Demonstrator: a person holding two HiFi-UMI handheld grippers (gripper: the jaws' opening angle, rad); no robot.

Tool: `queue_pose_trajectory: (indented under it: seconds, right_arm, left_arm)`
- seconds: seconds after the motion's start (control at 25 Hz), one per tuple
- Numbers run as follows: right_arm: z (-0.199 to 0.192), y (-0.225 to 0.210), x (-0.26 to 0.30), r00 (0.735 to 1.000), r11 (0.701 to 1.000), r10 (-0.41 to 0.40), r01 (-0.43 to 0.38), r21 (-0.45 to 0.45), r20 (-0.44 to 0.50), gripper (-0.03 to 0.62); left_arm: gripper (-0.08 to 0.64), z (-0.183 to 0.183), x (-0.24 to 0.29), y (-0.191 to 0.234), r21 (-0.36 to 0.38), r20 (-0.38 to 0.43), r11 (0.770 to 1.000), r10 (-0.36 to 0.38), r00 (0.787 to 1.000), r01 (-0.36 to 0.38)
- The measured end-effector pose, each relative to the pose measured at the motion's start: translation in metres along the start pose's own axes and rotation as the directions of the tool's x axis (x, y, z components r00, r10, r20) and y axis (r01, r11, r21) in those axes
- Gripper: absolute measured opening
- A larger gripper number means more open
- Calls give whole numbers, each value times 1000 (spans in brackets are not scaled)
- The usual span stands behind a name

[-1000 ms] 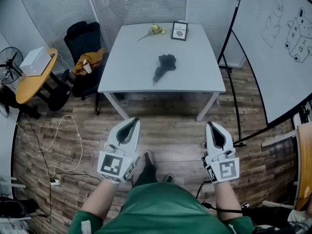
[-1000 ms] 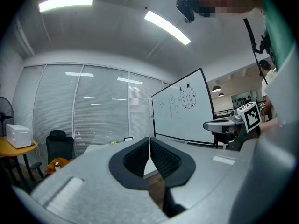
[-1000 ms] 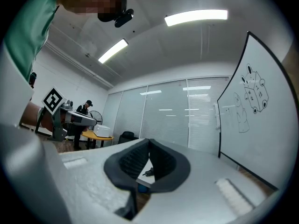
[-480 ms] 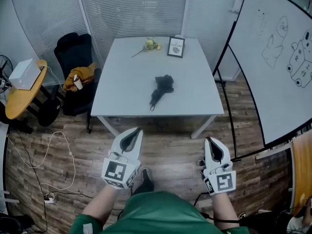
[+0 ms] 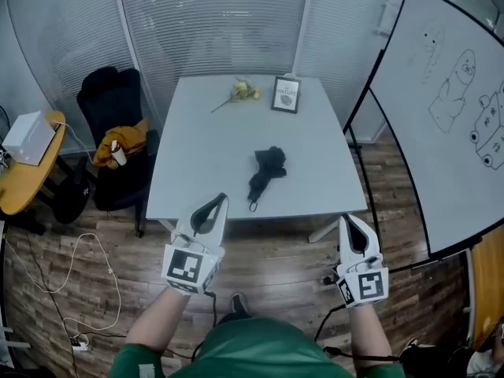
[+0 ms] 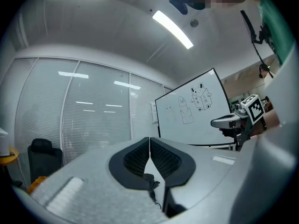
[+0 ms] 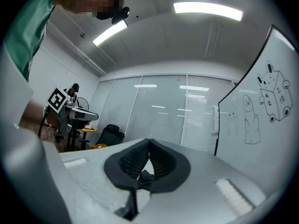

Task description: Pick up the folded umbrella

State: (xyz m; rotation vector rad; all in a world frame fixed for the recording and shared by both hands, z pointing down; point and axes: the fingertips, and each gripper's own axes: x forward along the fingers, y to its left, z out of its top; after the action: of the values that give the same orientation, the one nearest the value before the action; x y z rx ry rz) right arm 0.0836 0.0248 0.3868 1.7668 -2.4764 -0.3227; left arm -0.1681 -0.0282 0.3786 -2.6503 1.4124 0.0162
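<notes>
Umbrella (image 5: 266, 176) lies untouched on table (image 5: 197, 144), out of reach.
Left gripper (image 5: 221, 199) and right gripper (image 5: 346, 219) level, jaws pressed together, empty; probably carried shut until nearer.

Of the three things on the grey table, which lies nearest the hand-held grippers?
The black folded umbrella, near the front edge of the table; the yellow flower and framed picture sit at its far edge.

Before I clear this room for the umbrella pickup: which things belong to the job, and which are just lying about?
Job: folded umbrella, the table under it, left gripper and right gripper, both shut, empty.
Lying about: flower, framed picture, black chair with orange cloth, whiteboard.
</notes>
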Motion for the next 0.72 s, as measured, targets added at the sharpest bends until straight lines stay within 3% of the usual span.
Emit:
queue_pose_trajectory:
  seconds: [0.24,0.48,0.72]
  right_arm:
    - [14,-6,57,999,996,-32,30,78,33,3]
    - [4,-10,90,1000,993,-21,19,116,18,3]
    - [-25,-31,127,1000,982,18,-21,188,18,3]
  left_arm:
    - [14,12,36,29,-17,59,1000,-22,998,23]
    - [14,5,67,30,-53,89,997,-57,994,62]
    - [14,-18,102,33,-54,35,998,-24,999,26]
